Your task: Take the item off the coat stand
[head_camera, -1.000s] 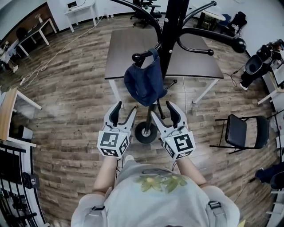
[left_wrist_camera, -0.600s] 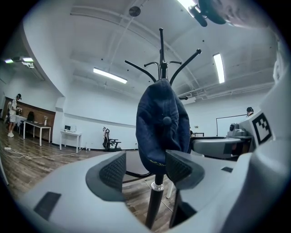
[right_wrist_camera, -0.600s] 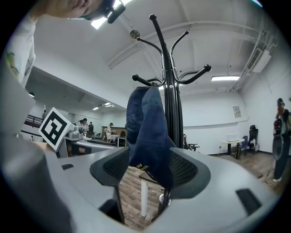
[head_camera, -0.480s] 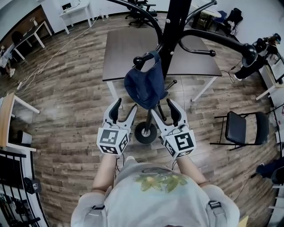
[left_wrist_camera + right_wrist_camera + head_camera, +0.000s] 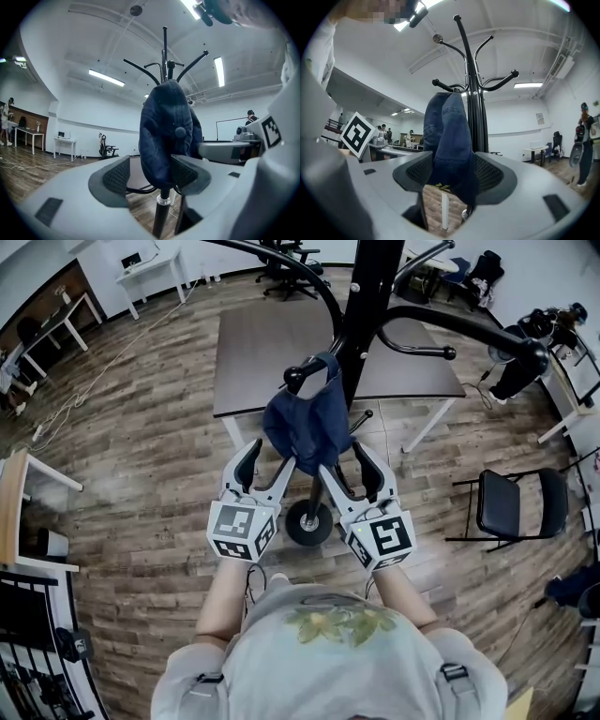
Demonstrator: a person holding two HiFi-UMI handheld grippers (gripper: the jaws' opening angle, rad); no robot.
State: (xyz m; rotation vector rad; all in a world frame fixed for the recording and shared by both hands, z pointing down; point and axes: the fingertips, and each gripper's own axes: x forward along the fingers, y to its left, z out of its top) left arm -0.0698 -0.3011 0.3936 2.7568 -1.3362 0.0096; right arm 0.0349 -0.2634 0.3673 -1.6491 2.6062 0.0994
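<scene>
The blue cap [image 5: 307, 427] hangs over a hook [image 5: 294, 378] of the coat stand [image 5: 370, 306], centre of the head view. Best, we reckon, to pinch the cloth low down, then lift it up over the hook's knob rather than tug straight back. The left tongs [image 5: 265, 468] have just been opening and stand wide, with the cap's lower edge in the gap, unpinched. The right tongs [image 5: 348, 474] gape too, cloth between the pads, no squeeze we can see. Both point level, side by side, forearms stretched out below.
</scene>
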